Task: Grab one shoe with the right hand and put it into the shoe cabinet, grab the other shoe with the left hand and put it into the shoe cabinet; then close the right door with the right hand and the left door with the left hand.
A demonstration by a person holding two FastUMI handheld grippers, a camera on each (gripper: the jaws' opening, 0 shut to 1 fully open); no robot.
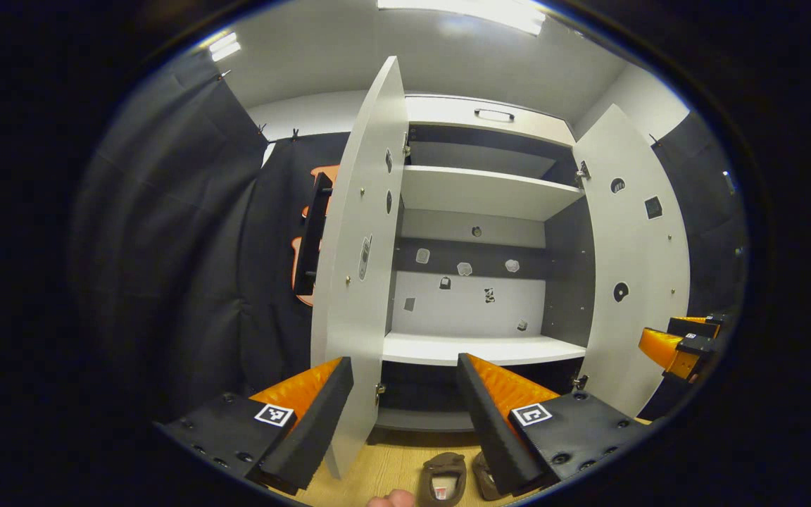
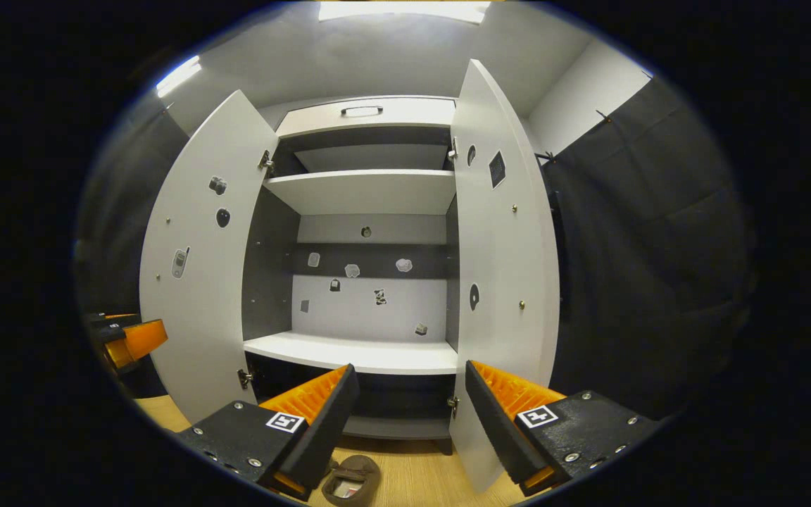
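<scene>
Item: shoe cabinet (image 1: pixel 483 190), white, standing at the centre of the left gripper view with both doors swung wide; left door (image 1: pixel 360 246) ran from upper centre down to lower centre-left of the frame, right door (image 1: pixel 634 260) stood at centre-right. Interior: two pale shelves visible, the lower shelf (image 1: pixel 483 348) bare, small stickers scattered on the back panel. Item: left gripper (image 1: pixel 402 415), at the bottom of the left gripper view, jaws spread wide with nothing between the fingers; the lower edge of the left door crossed the gap close to the left-hand finger. Item: pair of brown shoes on the wooden floor (image 1: pixel 391 468) at bottom centre, the nearer shoe (image 1: pixel 443 479) lying low in the gap between the jaws, touching neither finger; the second shoe (image 1: pixel 484 477) just beside it to the right, partly hidden behind the right-hand finger. Item: right gripper (image 2: pixel 409 415), at the bottom of the right gripper view, jaws likewise spread and holding nothing; one brown shoe (image 2: pixel 353 479) lay on the floor at bottom centre, close beside the left-hand finger, contact not determinable. The same gripper appeared small at the right edge of the left gripper view.
</scene>
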